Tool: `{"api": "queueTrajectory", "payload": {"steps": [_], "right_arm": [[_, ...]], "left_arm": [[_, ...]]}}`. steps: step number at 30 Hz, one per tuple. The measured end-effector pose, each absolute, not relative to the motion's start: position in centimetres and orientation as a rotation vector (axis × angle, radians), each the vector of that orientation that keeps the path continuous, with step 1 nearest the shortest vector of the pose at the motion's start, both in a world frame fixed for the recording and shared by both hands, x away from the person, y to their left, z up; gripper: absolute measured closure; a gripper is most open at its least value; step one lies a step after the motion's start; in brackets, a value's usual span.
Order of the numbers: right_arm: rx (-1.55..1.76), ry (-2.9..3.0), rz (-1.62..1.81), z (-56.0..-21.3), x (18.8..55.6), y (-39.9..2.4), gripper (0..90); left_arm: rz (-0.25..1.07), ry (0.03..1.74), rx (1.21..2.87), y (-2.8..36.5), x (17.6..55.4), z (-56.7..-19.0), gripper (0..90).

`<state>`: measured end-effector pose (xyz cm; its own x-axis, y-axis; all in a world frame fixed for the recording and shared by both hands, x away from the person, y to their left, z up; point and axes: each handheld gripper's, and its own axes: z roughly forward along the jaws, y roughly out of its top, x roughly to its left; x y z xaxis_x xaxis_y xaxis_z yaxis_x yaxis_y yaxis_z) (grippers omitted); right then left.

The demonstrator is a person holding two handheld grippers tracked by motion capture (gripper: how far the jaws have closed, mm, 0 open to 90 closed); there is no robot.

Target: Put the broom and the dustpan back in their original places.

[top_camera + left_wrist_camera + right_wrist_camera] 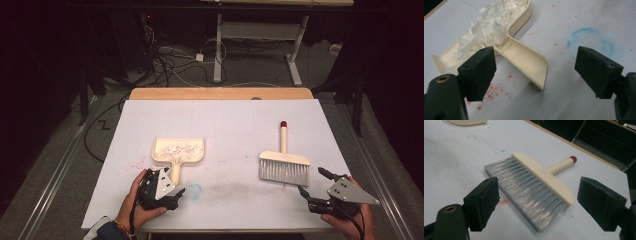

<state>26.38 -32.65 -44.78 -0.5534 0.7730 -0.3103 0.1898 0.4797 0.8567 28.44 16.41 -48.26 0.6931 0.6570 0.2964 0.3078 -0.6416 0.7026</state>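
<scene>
Your desk (225, 115) is covered by a white sheet, with a bare wooden strip along its far edge. A blue chalky ring (590, 42) marks the sheet just ahead of the left tool (170, 187), with red specks (490, 93) scattered beneath it. Beyond the desk, cables (170, 65) trail across the floor near a white frame (260, 45).

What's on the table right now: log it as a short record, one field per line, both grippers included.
Surface: white sheet over a wooden table
Dustpan: cream, lying flat, holds white shreds, handle toward the person
Brush: cream, grey bristles toward the person, red-tipped handle pointing away
Left gripper: open, jaws on either side of the dustpan handle's end, not closed on it
Right gripper: open, facing the brush bristles, apart from them
Marks: red specks and a blue ring on the sheet
</scene>
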Motion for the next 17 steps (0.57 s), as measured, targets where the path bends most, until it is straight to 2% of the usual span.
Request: {"api": "queueTrajectory", "payload": {"steps": [17], "right_arm": [[0.738,2.026,1.057,-44.4,27.0,-31.4,17.8]], "left_arm": [[0.737,0.771,2.264,17.1,28.0,-48.3,16.7]]}}
